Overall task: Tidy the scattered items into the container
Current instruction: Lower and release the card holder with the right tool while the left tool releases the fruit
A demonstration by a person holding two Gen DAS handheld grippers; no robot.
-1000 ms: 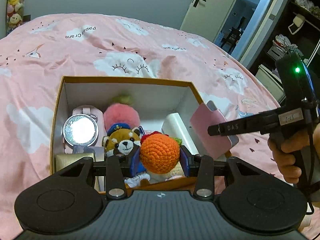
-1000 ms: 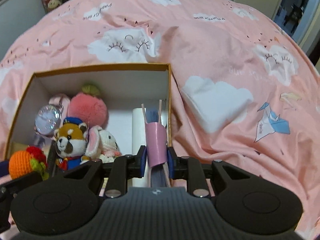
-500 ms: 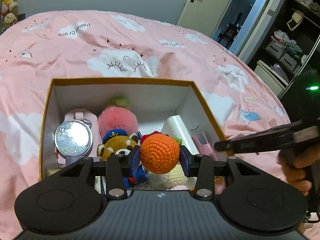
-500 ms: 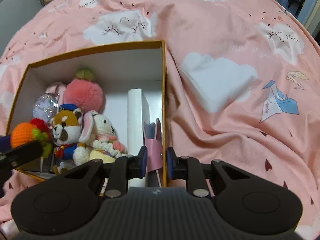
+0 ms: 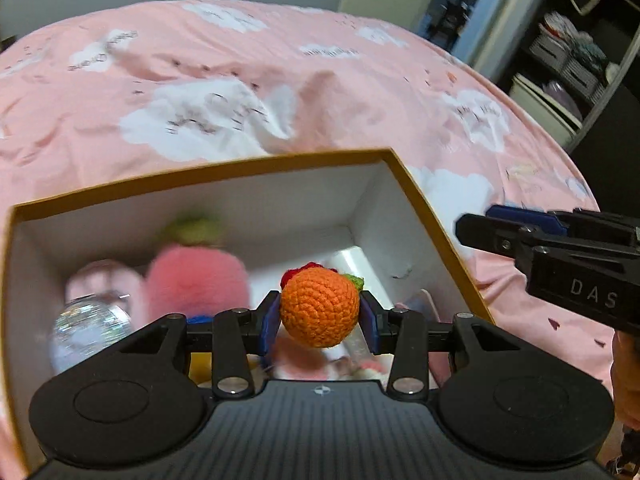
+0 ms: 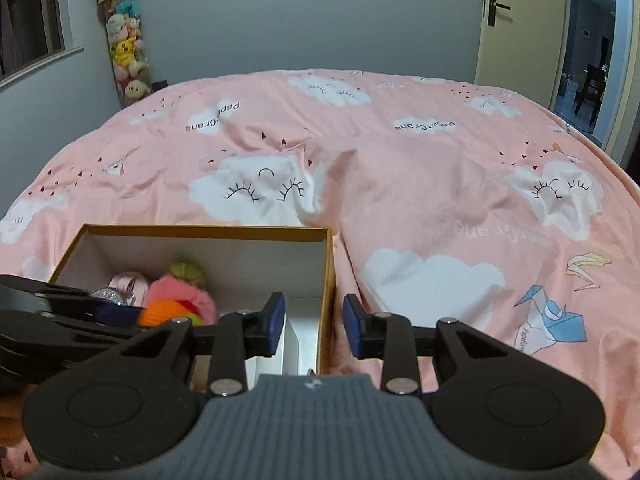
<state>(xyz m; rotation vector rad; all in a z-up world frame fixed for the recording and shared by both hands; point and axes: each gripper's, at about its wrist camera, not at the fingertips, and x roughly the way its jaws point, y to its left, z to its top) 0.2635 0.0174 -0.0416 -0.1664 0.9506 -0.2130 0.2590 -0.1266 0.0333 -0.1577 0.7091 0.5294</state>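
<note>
My left gripper [image 5: 319,322] is shut on an orange crochet ball [image 5: 319,312] with red and green trim, and holds it over the open cardboard box [image 5: 200,180]. In the box lie a pink pompom [image 5: 196,280], a glittery round mirror [image 5: 88,324] and a white carton [image 5: 348,260], all blurred. My right gripper [image 6: 314,324] hovers over the box's right wall [image 6: 326,280]; its jaws are opening with nothing gripped between them. From the right wrist view the ball [image 6: 160,312] shows inside the box. The right gripper [image 5: 480,228] reaches in from the right edge.
The box sits on a bed with a pink cloud-print duvet [image 6: 420,184]. A column of plush toys [image 6: 122,40] hangs on the far wall. A door [image 6: 516,20] and dark shelves [image 5: 580,60] lie to the right. A hand [image 5: 628,380] holds the right gripper.
My left gripper has carried the orange ball forward and down over the box. My right gripper has let go of the pink card case inside the box, opened, and tilted upward.
</note>
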